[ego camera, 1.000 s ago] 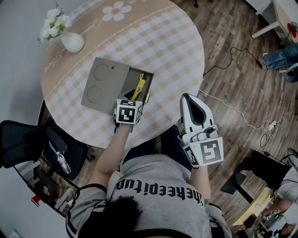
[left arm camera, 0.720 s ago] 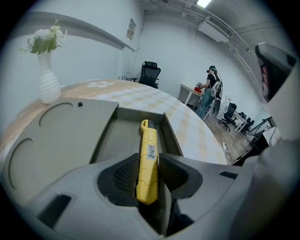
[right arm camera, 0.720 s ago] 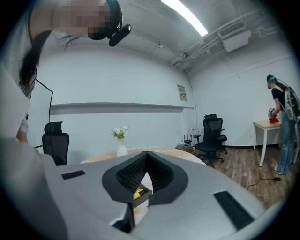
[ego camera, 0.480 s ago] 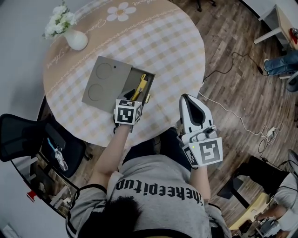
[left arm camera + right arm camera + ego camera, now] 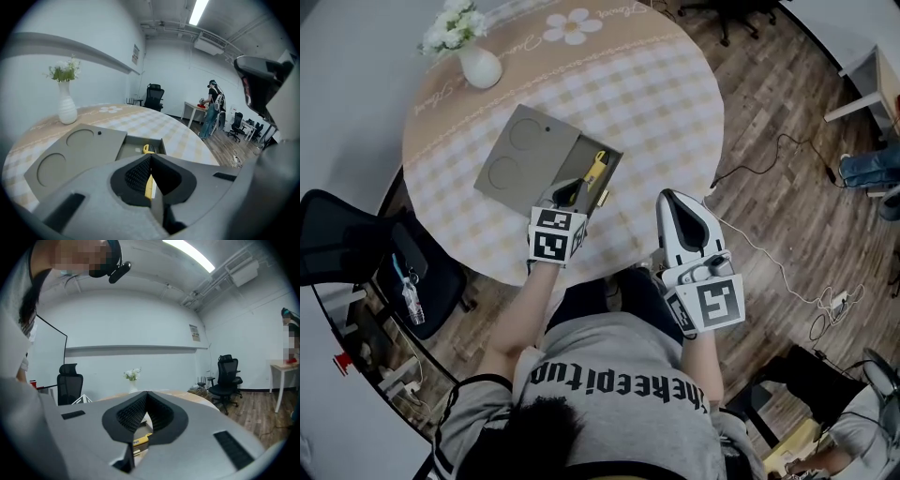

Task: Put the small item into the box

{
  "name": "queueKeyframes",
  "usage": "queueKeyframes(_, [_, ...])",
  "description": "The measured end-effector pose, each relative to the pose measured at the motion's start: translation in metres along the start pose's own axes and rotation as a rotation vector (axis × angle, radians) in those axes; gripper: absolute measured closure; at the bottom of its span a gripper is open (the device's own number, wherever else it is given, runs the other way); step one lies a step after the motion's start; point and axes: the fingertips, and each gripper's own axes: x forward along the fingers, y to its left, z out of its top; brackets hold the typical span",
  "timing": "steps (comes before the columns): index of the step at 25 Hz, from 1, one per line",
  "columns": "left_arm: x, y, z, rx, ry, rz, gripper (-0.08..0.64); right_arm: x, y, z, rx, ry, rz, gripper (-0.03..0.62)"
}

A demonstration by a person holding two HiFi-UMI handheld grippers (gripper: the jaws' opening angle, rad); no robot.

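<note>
A flat grey box (image 5: 530, 155) (image 5: 79, 150) lies on the round checked table (image 5: 661, 103), its right compartment uncovered. The small yellow item (image 5: 596, 169) (image 5: 147, 149) lies inside that compartment. My left gripper (image 5: 566, 193) (image 5: 150, 157) hovers just in front of the box's near edge; its jaws have just been closing, they meet at the tips and nothing is between them. My right gripper (image 5: 676, 199) (image 5: 146, 393) hangs shut and empty off the table's near right edge, pointing at the table. Through its hollow a bit of the yellow item (image 5: 139, 441) shows.
A white vase with flowers (image 5: 477, 66) (image 5: 67, 110) stands at the table's far left. A black office chair (image 5: 342, 253) is left of the table. Cables (image 5: 787, 248) run over the wooden floor on the right. A person (image 5: 214, 107) stands far across the room.
The left gripper has risen and drawn back from the box, and its jaws have gone from open to shut. The yellow item stays in the compartment. The right gripper barely moved.
</note>
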Motion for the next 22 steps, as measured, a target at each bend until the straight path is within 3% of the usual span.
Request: queueKeyframes(22, [-0.128, -0.037, 0.078, -0.045, -0.399, 0.125, 0.545, -0.007, 0.038, 0.016, -0.048, -0.042, 0.281, 0.586])
